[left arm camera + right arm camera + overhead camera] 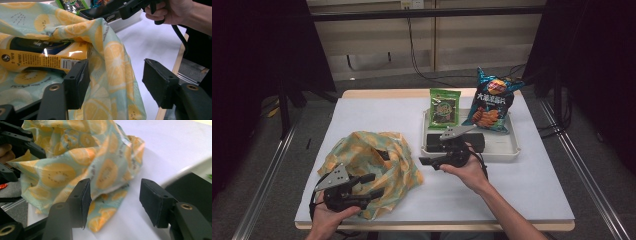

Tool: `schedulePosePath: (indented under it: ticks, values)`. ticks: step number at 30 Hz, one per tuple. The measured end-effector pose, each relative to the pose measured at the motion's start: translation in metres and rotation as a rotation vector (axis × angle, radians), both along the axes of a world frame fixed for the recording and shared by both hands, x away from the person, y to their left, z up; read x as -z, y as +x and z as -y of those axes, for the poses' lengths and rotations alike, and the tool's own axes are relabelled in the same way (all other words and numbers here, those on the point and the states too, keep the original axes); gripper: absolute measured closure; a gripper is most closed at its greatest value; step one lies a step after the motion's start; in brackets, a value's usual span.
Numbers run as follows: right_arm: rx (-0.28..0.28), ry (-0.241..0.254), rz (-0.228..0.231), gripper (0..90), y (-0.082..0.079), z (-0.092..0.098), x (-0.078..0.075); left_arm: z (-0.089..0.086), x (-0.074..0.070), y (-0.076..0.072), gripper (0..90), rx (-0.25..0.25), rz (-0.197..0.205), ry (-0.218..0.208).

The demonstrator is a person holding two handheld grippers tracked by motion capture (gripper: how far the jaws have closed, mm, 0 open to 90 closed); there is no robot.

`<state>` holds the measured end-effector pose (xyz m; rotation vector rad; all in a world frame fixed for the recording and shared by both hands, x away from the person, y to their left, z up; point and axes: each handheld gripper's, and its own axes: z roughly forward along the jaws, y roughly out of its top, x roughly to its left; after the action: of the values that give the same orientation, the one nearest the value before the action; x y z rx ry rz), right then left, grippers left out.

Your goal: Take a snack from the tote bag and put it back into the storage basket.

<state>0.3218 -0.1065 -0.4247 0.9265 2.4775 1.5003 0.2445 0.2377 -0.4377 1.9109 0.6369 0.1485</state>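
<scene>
1. Two grippers are in my hands over the white table [532, 195]; I start at the near left, where my left gripper [371, 186] sits at the near edge of the bag [362, 150].
2. Its jaws stand about half apart with the bag's lemon-print cloth between them; in the left gripper view the cloth [115, 75] lies against the left jaw, clear of the right one, so I see no grip.
3. Inside the bag's mouth I see a yellow packet [42, 60].
4. Just right of the bag, my right gripper [428, 162] points left at it, jaws half apart with nothing between them; the right gripper view shows the bag [75, 165] a little beyond them.
5. Far right of that sits the tray [512, 150], holding a black box [477, 141], a green packet [444, 109] and a blue chip bag [491, 102].
</scene>
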Motion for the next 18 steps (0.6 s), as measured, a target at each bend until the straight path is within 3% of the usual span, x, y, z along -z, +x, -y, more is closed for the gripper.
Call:
schedulePosePath:
  ticks: [4, 7, 9, 18]
  values:
    - [-0.025, 0.007, 0.005, 40.7, 0.002, -0.016, -0.003, 0.003, 0.002, 0.001, 70.0, 0.041, -0.015, 0.011]
    - [-0.042, 0.013, 0.006, 40.4, 0.005, -0.028, -0.004, 0.005, 0.003, 0.000, 86.1, 0.058, -0.019, 0.010]
    - [-0.050, 0.020, 0.003, 39.5, 0.007, -0.036, -0.003, 0.007, 0.002, 0.000, 89.6, 0.067, -0.015, 0.008]
    - [-0.101, 0.013, -0.011, 32.5, 0.019, -0.079, -0.002, 0.014, 0.004, 0.002, 90.0, 0.092, -0.019, 0.030]
